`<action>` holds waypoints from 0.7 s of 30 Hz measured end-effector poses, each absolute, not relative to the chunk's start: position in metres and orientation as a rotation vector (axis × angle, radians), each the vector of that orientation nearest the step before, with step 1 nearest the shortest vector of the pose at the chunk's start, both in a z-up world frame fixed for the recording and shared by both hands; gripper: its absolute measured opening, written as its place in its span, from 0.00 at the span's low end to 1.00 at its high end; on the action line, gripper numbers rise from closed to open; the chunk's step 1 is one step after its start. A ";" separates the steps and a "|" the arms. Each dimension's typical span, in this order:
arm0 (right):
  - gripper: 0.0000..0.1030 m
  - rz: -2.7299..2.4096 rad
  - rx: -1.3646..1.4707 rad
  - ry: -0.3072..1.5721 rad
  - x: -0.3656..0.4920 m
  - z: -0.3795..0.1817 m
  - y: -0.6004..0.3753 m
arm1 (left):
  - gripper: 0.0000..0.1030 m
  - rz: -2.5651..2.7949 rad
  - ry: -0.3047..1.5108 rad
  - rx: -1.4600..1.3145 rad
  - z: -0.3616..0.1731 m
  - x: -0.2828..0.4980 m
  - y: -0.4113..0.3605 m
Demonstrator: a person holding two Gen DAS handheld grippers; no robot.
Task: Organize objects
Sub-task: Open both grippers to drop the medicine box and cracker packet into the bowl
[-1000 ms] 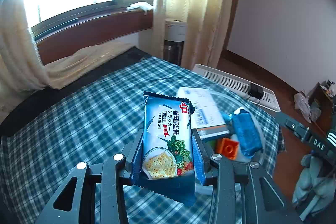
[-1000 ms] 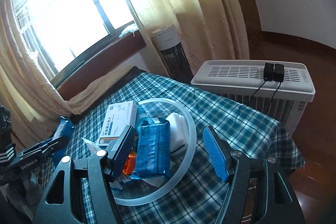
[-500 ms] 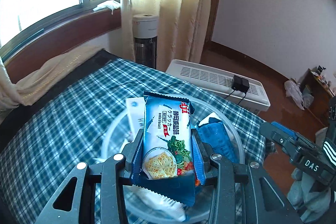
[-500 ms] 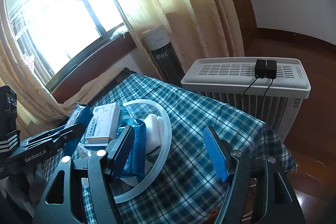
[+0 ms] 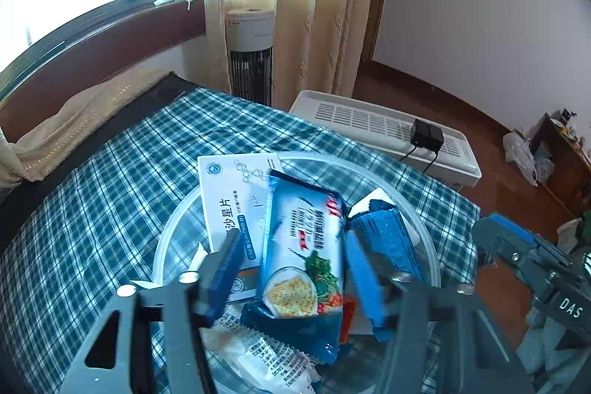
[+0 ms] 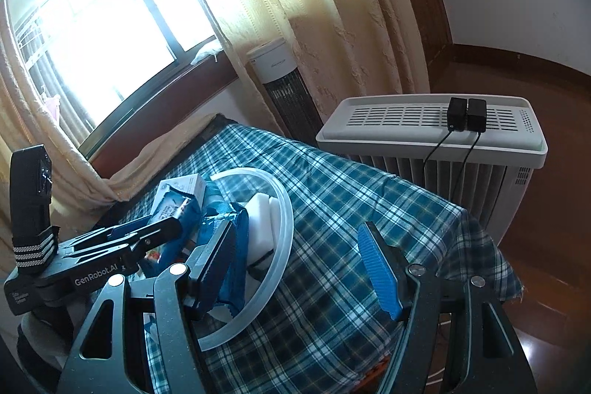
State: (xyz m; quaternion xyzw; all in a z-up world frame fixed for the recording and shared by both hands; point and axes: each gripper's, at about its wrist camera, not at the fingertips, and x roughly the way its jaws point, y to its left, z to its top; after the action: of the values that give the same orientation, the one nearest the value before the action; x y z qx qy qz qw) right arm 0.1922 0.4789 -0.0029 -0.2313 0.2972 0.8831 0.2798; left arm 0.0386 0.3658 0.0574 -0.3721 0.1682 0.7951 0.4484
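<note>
A blue cracker packet (image 5: 301,246) lies in a clear round bin (image 5: 432,246) on the checked tablecloth, on top of a white medicine box (image 5: 236,198) and beside a darker blue packet (image 5: 388,235). My left gripper (image 5: 295,268) is open above the bin, its fingers apart on either side of the cracker packet, not pressing it. My right gripper (image 6: 299,268) is open and empty, to the right of the bin (image 6: 284,224). The left gripper (image 6: 122,246) shows in the right wrist view over the bin. A white sponge (image 6: 262,213) lies inside.
A white wrapped packet (image 5: 266,357) lies at the bin's near side. A white air purifier (image 6: 432,135) with two black adapters stands past the table's far edge. A tower fan (image 5: 251,58), curtains and a window lie behind. The right gripper (image 5: 532,268) is at the table's right edge.
My left gripper moved over the bin and opened, letting go of the cracker packet, which now lies in the bin. The right gripper has shifted right, away from the bin.
</note>
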 end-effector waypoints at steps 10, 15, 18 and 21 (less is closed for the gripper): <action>0.67 2.398 -0.629 0.761 0.188 0.005 0.466 | 0.76 2.012 0.399 -0.857 0.074 0.043 0.346; 0.70 2.423 -0.648 0.733 0.184 0.009 0.454 | 0.88 2.064 0.398 -0.823 0.079 0.044 0.331; 0.72 2.440 -0.660 0.712 0.180 0.011 0.445 | 0.93 2.095 0.398 -0.803 0.081 0.046 0.322; 0.76 2.458 -0.667 0.672 0.178 0.015 0.433 | 0.95 2.111 0.394 -0.790 0.083 0.048 0.313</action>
State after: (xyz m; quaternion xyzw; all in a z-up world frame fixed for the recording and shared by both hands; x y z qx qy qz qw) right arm 0.1775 0.4332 0.0154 -0.2450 0.2469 0.9033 0.2512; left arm 0.0480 0.3133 0.0827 -0.3144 0.1568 0.8399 0.4136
